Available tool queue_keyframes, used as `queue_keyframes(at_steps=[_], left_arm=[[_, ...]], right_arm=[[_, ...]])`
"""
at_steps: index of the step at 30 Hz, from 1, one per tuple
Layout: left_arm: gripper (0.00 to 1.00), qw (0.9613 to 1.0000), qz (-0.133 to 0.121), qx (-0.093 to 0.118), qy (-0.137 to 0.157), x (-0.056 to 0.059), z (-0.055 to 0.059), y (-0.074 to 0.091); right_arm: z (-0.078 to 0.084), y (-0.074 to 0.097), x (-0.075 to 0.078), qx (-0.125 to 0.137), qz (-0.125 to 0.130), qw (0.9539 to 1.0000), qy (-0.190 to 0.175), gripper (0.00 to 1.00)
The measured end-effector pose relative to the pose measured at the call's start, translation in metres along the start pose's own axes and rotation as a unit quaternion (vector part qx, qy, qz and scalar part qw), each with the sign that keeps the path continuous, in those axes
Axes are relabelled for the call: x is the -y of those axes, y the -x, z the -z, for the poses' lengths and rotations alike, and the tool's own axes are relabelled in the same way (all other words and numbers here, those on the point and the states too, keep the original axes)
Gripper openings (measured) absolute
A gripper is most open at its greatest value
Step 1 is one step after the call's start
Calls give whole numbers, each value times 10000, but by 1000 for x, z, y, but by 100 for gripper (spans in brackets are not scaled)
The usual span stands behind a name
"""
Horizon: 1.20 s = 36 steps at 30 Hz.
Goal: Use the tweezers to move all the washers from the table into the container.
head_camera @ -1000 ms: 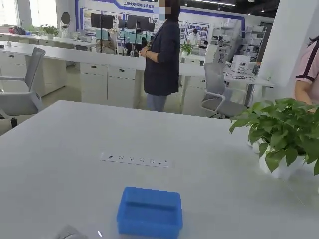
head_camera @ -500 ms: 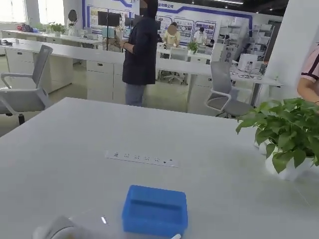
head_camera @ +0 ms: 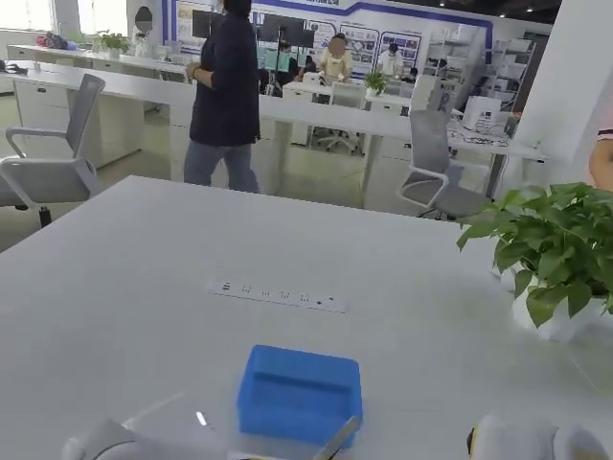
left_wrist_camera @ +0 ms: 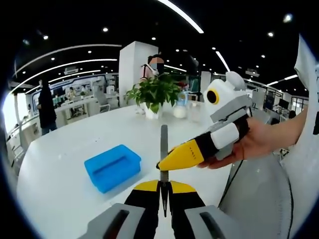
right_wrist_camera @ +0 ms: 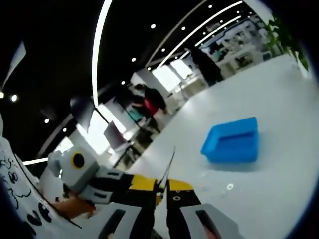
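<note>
**As Pick-Up Is Prepared: Handling and Visibility**

Because a washer (right_wrist_camera: 230, 186) is a thin, hard metal ring, judge it light, rigid and slippery. It lies flat on the table (head_camera: 115, 287), near the blue container (head_camera: 300, 393) but apart from it. Take hold across the rim, with one tip through the hole and one outside. A loose pinch may let it flick away. The tweezers (left_wrist_camera: 163, 144) look like springy steel and probably need steady pressure on both blades.

Left gripper (left_wrist_camera: 164, 186): clenched on the tweezers, which rise straight from between its jaws.

Right gripper (right_wrist_camera: 160, 188): jaws drawn nearly together with a thin blade in the gap. Whether they press it cannot be told. In the left gripper view its yellow tip meets the tweezers just above the left jaws, carried by a hand (left_wrist_camera: 249, 144).

Hard to make out:
- The container's floor is only partly in view.
- The number of washers is unclear.
- A small glint left of the container in the head view may be a washer.
- In the head view, the tweezers' tip and the gripper bodies are cut off at the bottom edge.
</note>
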<state>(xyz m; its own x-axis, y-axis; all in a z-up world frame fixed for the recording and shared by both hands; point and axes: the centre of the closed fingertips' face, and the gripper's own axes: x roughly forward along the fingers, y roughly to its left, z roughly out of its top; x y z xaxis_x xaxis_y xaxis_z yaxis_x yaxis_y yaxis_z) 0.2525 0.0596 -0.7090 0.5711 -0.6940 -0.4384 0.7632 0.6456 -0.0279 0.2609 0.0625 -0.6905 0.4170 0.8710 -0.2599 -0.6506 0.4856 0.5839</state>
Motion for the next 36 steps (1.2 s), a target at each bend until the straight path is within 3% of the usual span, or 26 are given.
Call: queue_keyframes(at_steps=[1, 2, 4, 5, 7, 9, 11, 14, 15, 18, 20, 21, 22, 23, 25, 29, 35, 36], left_arm=[[3, 10000, 8, -33, -13, 0, 0, -2], [3, 9996, 30, -193, -200, -1, 4, -2], [5, 9990, 3, -161, -405, -5, 2, -2], [7, 9992, 35, -184, -353, -7, 2, -1], [13, 9995, 67, -207, -239, -18, 2, 3], [10, 9994, -12, -218, -270, -32, 0, 10], [10, 9996, -22, -126, -258, -45, -10, 18], [12, 9991, 288, -56, -308, -51, -26, 25], [12, 9978, 460, -124, -452, -51, -29, 28], [13, 9951, 651, -162, -720, -56, -38, 26], [14, 9918, 991, -143, -792, -51, -43, 23], [14, 9891, 1234, -159, -791, -45, -43, 22], [14, 9857, 1461, -230, -812, -40, -41, 22], [13, 9830, 1630, -282, -803, -37, -38, 21], [10, 9800, 1801, -305, -790, -35, -34, 18], [5, 9754, 1882, -636, -950, -40, -14, 13], [0, 9761, 1938, -594, -782, -50, -2, 12], [0, 9759, 1950, -607, -773, -51, 0, 12]], right_arm=[[0, 0, -2, -104, 17, 9997, 209, 3], [-2, -2, -3, -145, 24, 9992, 382, 2], [-3, -3, -2, -327, 131, 9955, 876, 2], [-5, -4, -2, -449, 167, 9920, 1170, 2], [-10, -7, 0, -562, 187, 9864, 1534, 2], [-11, -10, 2, -705, 129, 9820, 1747, 2], [-8, -15, 3, -951, -5, 9757, 1977, 2], [-2, -25, 7, -1282, -132, 9597, 2497, 2], [0, -28, 6, -1374, -237, 9569, 2547, 2], [8, -36, 5, -1640, -413, 9457, 2775, 2], [17, -45, 5, -1899, -583, 9331, 2997, 2], [19, -48, 5, -1947, -612, 9295, 3072, 2], [22, -52, 4, -2034, -704, 9222, 3214, 2], [25, -54, 3, -2110, -764, 9177, 3277, 2], [28, -60, 4, -2200, -821, 9091, 3440, 2], [33, -70, 8, -2318, -944, 9021, 3516, 2], [35, -79, 15, -2409, -1036, 8983, 3527, 2], [37, -82, 16, -2451, -1080, 8955, 3554, 2]])
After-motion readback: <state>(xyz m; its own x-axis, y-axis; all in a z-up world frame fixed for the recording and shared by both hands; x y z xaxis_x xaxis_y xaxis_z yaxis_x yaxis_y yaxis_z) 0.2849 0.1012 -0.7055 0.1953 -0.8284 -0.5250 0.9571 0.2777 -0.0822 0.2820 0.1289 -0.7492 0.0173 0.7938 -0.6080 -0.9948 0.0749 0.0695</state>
